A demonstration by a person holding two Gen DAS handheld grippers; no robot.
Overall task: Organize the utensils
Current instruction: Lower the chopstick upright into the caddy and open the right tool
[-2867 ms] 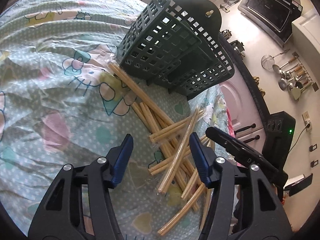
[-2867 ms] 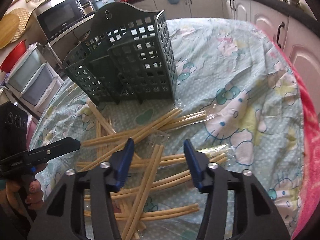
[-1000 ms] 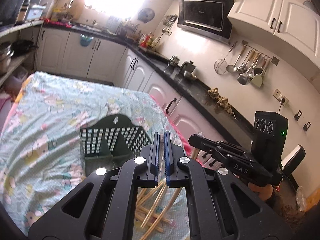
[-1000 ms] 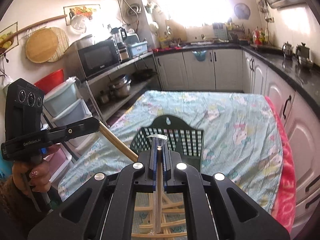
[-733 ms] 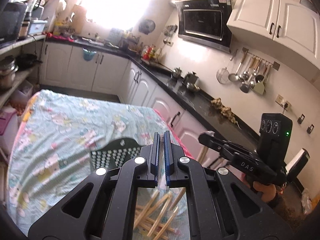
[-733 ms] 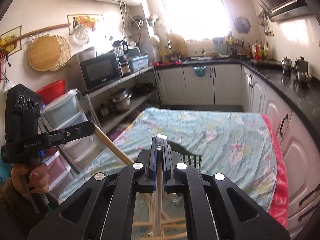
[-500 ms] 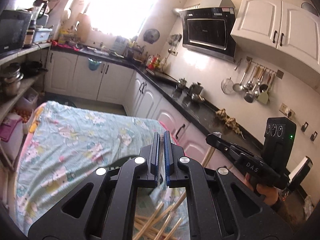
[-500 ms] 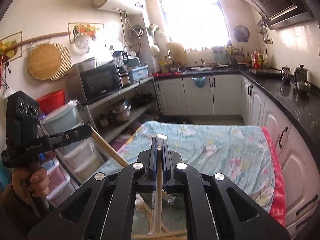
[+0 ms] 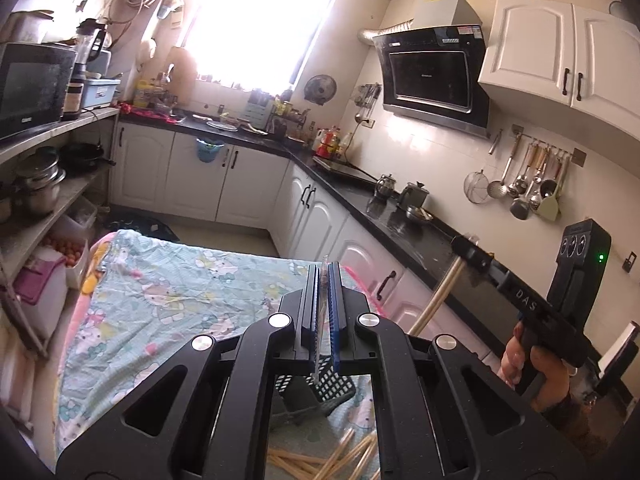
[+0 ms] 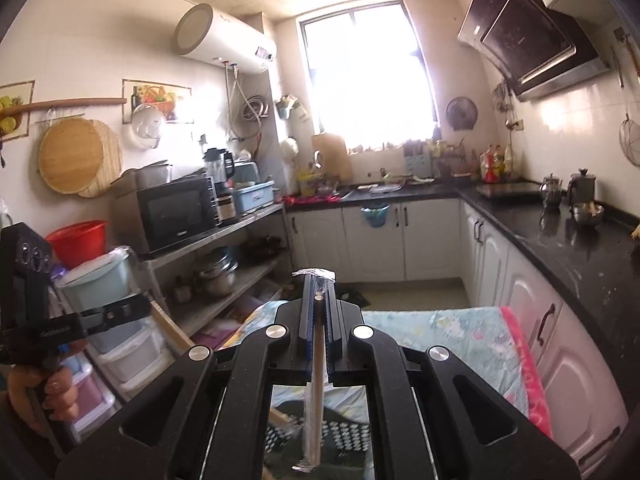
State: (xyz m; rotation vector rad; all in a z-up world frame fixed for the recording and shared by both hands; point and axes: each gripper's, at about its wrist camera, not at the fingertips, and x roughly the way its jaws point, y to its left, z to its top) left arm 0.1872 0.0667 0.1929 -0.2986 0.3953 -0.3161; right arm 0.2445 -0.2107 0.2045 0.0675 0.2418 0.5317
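Each gripper, left (image 9: 322, 276) and right (image 10: 319, 286), is clenched on one wrapped chopstick pair (image 10: 316, 392) above the green basket (image 9: 320, 390), not yet dropped in, while several pairs (image 9: 340, 458) still lie at the desk's (image 9: 160, 300) near edge.

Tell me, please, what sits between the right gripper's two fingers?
In the right wrist view, a plastic-wrapped chopstick pair stands clamped between the right gripper's shut fingers, its lower end hanging over the green basket.
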